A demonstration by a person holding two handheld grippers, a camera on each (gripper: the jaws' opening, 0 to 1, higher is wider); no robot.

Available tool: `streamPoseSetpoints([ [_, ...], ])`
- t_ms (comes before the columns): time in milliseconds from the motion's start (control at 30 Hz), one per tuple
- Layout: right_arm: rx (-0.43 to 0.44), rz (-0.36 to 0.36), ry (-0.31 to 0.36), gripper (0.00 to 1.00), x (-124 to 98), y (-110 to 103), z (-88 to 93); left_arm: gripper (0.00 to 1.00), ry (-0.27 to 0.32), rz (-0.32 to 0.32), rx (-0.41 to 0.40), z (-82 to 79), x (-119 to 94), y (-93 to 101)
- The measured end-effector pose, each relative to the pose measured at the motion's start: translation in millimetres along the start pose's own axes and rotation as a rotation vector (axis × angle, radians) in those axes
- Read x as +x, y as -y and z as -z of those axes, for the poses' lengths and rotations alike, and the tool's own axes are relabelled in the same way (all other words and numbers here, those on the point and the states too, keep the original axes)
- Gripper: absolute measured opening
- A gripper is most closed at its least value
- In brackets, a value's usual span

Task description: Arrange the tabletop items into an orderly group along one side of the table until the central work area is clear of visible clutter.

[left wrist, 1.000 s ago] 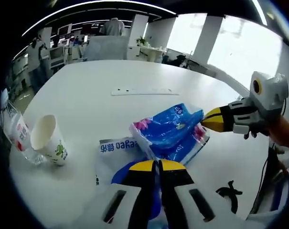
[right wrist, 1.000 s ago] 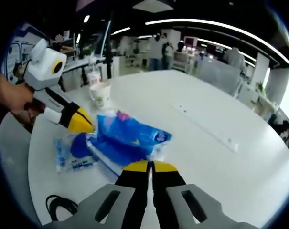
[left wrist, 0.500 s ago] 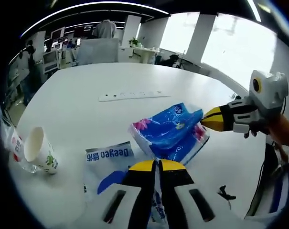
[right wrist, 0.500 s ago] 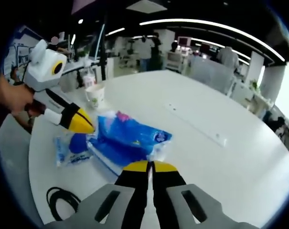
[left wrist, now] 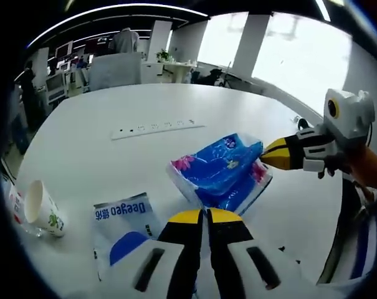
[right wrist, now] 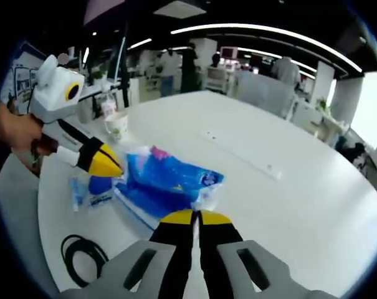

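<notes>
A blue tissue pack (left wrist: pixel 222 167) hangs between both grippers just above the white table (left wrist: pixel 101 99). My left gripper (left wrist: pixel 205 215) is shut on the pack's near end. The right gripper (left wrist: pixel 263 157) enters from the right, its yellow tip pinching the other end. In the right gripper view, my right gripper (right wrist: pixel 196 215) is shut on the clear wrapper tail of the tissue pack (right wrist: pixel 166 179), and the left gripper (right wrist: pixel 115 168) bites its far left end. A white and blue wipes packet (left wrist: pixel 123 219) lies flat beside it; the wipes packet (right wrist: pixel 91 187) sits under the left gripper's tip.
A paper cup (left wrist: pixel 42 208) leans against a clear bottle (left wrist: pixel 12 200) at the table's left edge. A white power strip (left wrist: pixel 157 129) lies across the middle. A black cable (right wrist: pixel 82 249) coils near the table edge. People and desks stand far behind.
Both grippers have carried the tissue pack across the table. It has drawn away from the cup and the wipes packet, which now lies more uncovered. Both grips are unchanged.
</notes>
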State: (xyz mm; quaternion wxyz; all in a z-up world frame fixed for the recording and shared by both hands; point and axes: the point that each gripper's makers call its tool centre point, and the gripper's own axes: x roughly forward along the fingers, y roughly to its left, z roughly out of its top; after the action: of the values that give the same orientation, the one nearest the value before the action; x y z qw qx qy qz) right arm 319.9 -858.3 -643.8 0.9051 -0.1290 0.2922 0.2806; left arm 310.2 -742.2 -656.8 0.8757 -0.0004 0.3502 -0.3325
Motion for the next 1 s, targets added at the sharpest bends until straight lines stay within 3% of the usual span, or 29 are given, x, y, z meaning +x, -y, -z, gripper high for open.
streamPoseSetpoints([
  [667, 0.061, 0.044, 0.002, 0.0, -21, 22, 21.0, 0.02, -0.017, 0.035, 0.045, -8.7, 19, 27.5],
  [1000, 0.087, 0.05, -0.009, 0.0, -22, 29, 31.1, 0.02, -0.034, 0.047, 0.059, -9.9, 29, 33.0],
])
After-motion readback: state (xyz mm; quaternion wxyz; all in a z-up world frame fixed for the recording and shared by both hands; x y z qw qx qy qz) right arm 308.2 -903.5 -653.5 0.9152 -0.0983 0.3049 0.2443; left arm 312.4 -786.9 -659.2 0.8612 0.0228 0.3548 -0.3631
